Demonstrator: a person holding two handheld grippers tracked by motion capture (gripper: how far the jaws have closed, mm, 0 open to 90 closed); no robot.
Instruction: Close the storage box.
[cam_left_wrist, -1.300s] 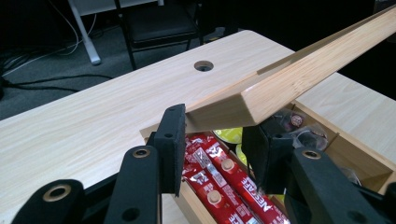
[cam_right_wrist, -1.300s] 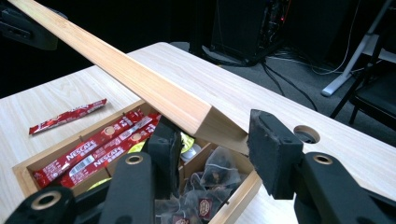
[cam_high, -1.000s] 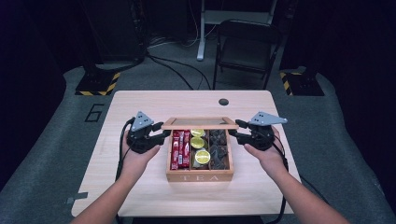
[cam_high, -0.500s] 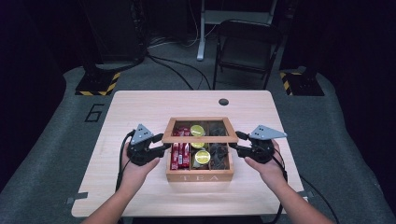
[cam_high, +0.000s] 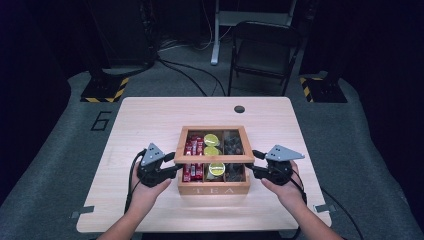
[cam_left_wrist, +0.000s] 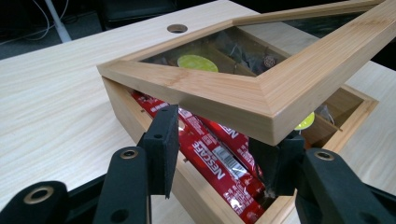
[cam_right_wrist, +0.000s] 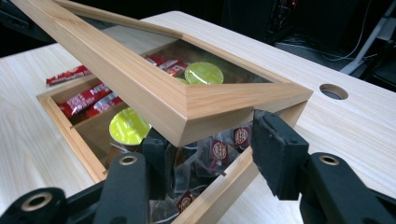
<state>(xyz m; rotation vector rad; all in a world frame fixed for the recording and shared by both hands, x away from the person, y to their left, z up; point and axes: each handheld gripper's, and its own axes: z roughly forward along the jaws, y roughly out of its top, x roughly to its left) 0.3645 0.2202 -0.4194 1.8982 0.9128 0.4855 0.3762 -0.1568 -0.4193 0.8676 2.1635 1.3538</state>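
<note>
**Nearly shut: lid of the tea box held partway down**

Plainly, the step in hand was closing the wooden box (cam_high: 213, 190), which sat near the middle of the table (cam_high: 150, 115), a little toward 6 o'clock. Its glass-paned lid (cam_high: 212, 159) stood tilted. The 12 o'clock edge met the box's back wall and the 6 o'clock rail hung raised above the compartments.

The left gripper (cam_high: 172, 167) was at the box's 9 o'clock side and the right gripper (cam_high: 255, 165) at its 3 o'clock side, each at a front corner of the lid. In the left gripper view the jaws were spread. One stood outside the box wall and the other inside, over the red sachets (cam_left_wrist: 212, 161), with the lid's corner just above them. They had just been opening and did not pinch the lid. In the right gripper view the jaws were likewise spread. One was tucked under the lid above the tea bags (cam_right_wrist: 219, 151), and the other sat at the corner's outer edge. The lid seemed to rest on them rather than be clamped. A green capsule (cam_right_wrist: 128, 126) lay in the middle compartment.

By my judgement, the next move called for easing both corners down evenly. Both grippers would then slide outward, toward 9 and 3 o'clock, so no jaw got trapped between lid and wall and the lid seated flat.
</note>
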